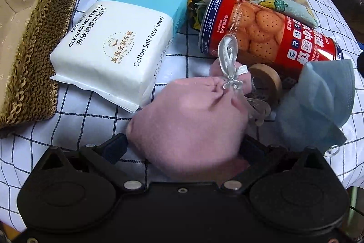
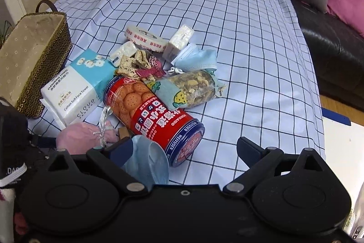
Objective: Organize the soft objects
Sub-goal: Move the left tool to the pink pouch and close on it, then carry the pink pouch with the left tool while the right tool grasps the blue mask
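Left wrist view. Item: soft pink cloth pouch (image 1: 193, 126), gathered neck tied with silver ribbon (image 1: 229, 65), lying on the blue-checked white tablecloth (image 1: 75, 111). Left gripper (image 1: 185, 147): jaws spread wide to either side of the pouch's lower body; whether the pads already press it cannot be told. Adjacent: crumpled pale blue face mask (image 1: 318, 104) just right of the pouch; small round wooden ring (image 1: 266, 83) behind it; red cylindrical biscuit tin (image 1: 268, 38) lying on its side beyond; white-and-blue pack of cotton face towels (image 1: 118, 47) to the left; woven straw basket with beige floral lining (image 1: 34, 38) at far left.

Risk, as judged: the right-hand finger sits close to the mask, so closing could catch mask fabric along with the pouch; the trailing ribbon may snag the ring on lifting.

Right wrist view. Right gripper (image 2: 182, 149): wide open, holding nothing, above bare cloth. A mask fold lies against its left finger; the tin's blue-rimmed end rests between the fingers, further ahead. The pouch lies lower left, outside these jaws; the basket stands beyond, at left.
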Tool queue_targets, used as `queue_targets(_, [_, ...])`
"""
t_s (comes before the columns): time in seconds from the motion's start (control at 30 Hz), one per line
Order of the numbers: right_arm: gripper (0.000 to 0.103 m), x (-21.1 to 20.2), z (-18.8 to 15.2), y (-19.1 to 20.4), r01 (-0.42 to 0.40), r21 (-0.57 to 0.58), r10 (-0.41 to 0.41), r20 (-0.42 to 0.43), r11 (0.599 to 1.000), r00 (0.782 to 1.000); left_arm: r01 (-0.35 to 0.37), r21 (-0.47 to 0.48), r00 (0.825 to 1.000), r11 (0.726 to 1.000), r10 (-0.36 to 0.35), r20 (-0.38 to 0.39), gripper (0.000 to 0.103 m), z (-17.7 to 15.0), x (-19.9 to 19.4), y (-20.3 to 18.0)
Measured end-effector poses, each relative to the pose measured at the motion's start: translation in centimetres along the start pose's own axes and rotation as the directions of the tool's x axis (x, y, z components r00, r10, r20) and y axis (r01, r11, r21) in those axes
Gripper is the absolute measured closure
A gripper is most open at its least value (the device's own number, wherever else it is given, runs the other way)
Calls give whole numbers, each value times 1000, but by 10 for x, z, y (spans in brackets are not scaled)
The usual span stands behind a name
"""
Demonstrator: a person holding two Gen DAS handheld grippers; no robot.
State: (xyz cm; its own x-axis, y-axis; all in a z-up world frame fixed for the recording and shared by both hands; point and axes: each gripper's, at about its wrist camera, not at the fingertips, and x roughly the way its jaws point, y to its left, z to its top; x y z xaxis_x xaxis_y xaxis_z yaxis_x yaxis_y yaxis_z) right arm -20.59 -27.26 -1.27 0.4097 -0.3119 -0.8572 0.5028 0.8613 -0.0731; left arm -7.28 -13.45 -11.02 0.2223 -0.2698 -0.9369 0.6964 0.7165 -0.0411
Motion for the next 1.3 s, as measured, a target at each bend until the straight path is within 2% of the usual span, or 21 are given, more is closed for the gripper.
queue_targets(0.03, [5,0,0,0,-4,0,4,-4,1000,1000,6,1,1000,1000,-6,9,14,0,-1,1])
queue_targets(0.07, [5,1,0,0,-8,-2,8,-8,1000,1000,2,3,1000,1000,-2,18,25,-2,-6,3])
queue_targets(0.1, [5,1,0,1,-10,-8,10,-9,1000,1000,-2,11,1000,1000,1,30,30,-2,-10,4])
queue_targets(0.2, [5,-1,-3,4,-12,-41,12,-3,999,1000,29,-3,999,1000,-28,32,33,0,-17,10])
queue_targets(0.27, [5,-3,-5,8,-8,-74,9,8,997,1000,45,-26,999,999,-45,20,34,1,-20,14])
queue_targets(0.43, [5,-10,-12,21,-18,-197,24,30,980,999,27,-23,999,999,-26,34,34,-3,-29,13])
queue_targets(0.67, [5,-8,-40,54,-74,-390,84,8,918,996,3,-19,995,1000,-1,98,34,-1,-49,10])
queue_targets(0.8, [5,5,-48,66,-64,-412,63,-15,909,998,-12,-12,988,1000,13,155,34,2,-63,13])
queue_targets(1.03, [6,27,-42,70,0,-380,-2,-6,925,1000,-16,-32,976,999,23,215,34,3,-80,24])
queue_targets(1.1, [15,31,-40,70,11,-375,-17,-14,927,1000,-8,-45,976,999,18,217,34,5,-82,28])
queue_targets(1.13, [24,33,-40,71,11,-375,-21,-21,927,1000,-7,-49,976,999,17,218,34,4,-83,29])
queue_targets(1.2, [29,38,-38,71,14,-359,-30,-40,933,999,-9,-56,975,998,21,221,34,4,-84,30])
queue_targets(1.23, [34,39,-37,70,6,-345,-26,-53,939,998,-10,-58,974,998,23,224,34,4,-85,30])
queue_targets(1.3, [56,40,-35,65,-22,-321,-6,-86,947,996,-9,-60,973,998,23,231,34,4,-87,30])
